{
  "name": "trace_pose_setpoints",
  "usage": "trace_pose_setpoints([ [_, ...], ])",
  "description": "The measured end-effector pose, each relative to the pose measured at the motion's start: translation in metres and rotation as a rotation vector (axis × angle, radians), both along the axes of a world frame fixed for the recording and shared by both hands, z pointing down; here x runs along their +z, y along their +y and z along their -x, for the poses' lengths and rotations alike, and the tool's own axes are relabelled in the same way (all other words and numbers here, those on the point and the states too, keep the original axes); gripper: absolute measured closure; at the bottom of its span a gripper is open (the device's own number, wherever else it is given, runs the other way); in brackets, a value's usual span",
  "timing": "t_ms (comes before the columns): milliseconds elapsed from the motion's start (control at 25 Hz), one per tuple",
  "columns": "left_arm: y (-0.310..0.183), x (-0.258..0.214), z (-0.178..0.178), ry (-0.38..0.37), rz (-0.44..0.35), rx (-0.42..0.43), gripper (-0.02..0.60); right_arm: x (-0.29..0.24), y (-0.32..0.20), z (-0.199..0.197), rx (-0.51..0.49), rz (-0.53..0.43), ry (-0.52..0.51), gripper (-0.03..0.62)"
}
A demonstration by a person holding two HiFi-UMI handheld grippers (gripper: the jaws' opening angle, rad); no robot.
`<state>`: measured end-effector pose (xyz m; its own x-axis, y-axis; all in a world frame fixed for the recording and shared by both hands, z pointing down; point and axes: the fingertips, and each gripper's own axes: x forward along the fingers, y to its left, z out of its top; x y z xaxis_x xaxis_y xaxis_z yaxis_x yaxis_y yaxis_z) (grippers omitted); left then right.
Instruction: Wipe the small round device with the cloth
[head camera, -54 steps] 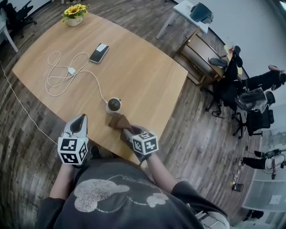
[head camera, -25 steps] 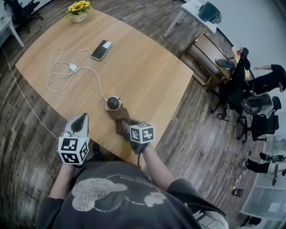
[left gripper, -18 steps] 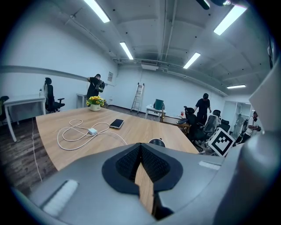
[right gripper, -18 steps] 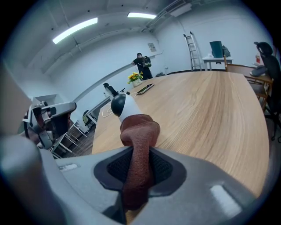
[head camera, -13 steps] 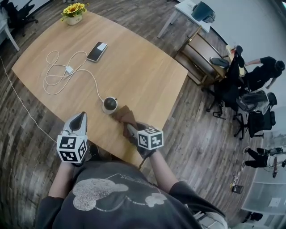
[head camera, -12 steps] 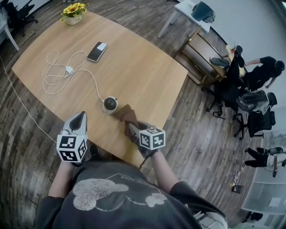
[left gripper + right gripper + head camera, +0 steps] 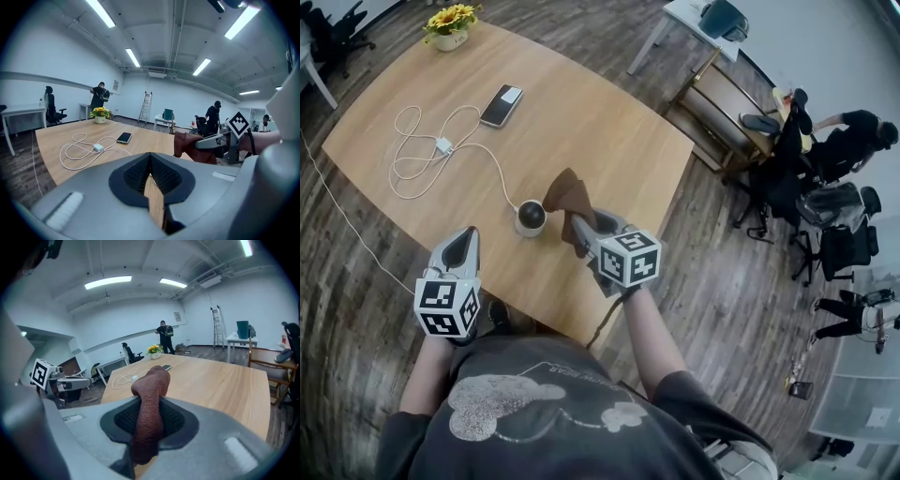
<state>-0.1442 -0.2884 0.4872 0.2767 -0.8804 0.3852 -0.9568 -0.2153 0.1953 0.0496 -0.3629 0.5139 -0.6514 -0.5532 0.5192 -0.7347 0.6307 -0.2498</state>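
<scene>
The small round device [image 7: 531,217], dark on top with a pale rim, stands near the front edge of the wooden table [image 7: 600,131], with a white cable running to it. A brown cloth [image 7: 569,195] hangs in the air just right of the device, and my right gripper [image 7: 581,228] is shut on it. In the right gripper view the cloth [image 7: 150,394] sticks up between the jaws and hides the device. My left gripper [image 7: 467,240] is shut and empty, held off the table's front edge to the left of the device. The left gripper view shows the cloth [image 7: 188,145] at the right.
A phone [image 7: 505,94], a looped white charger cable [image 7: 420,155] and a pot of yellow flowers [image 7: 448,28] lie at the table's far left. A wooden bench [image 7: 712,112], office chairs [image 7: 839,248] and people are on the floor at the right.
My right gripper has risen off the table with the cloth, which now hangs beside the device instead of lying against it. The left gripper has hardly moved.
</scene>
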Motion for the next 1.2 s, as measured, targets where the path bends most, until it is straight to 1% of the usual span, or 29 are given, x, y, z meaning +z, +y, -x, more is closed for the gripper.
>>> trace_pose_setpoints([
  [80, 0.000, 0.000, 0.003, -0.002, 0.003, -0.003, 0.563, 0.005, -0.009, 0.010, -0.027, -0.015, 0.026, 0.514],
  [160, 0.000, 0.000, 0.005, -0.003, 0.006, -0.006, 0.563, 0.013, -0.015, 0.020, -0.054, -0.007, 0.032, 0.516],
  [400, 0.001, 0.003, 0.011, -0.004, 0.016, -0.019, 0.563, 0.048, -0.011, 0.037, -0.153, 0.066, 0.064, 0.515],
  [600, 0.005, 0.008, 0.016, 0.000, 0.030, -0.034, 0.563, 0.069, -0.008, 0.034, -0.175, 0.116, 0.097, 0.516],
  [720, 0.006, 0.010, 0.018, 0.002, 0.034, -0.042, 0.563, 0.086, -0.007, 0.032, -0.195, 0.154, 0.140, 0.516],
  [880, 0.010, 0.012, 0.021, 0.000, 0.040, -0.052, 0.563, 0.109, -0.002, 0.028, -0.231, 0.203, 0.239, 0.515],
  [1000, 0.015, 0.013, 0.022, 0.000, 0.044, -0.062, 0.563, 0.114, 0.002, 0.024, -0.215, 0.210, 0.273, 0.514],
  [1120, 0.017, 0.013, 0.026, 0.001, 0.041, -0.070, 0.563, 0.102, 0.000, 0.019, -0.141, 0.189, 0.259, 0.514],
  [1200, 0.017, 0.012, 0.028, 0.002, 0.035, -0.074, 0.563, 0.085, -0.001, 0.019, -0.098, 0.147, 0.243, 0.514],
])
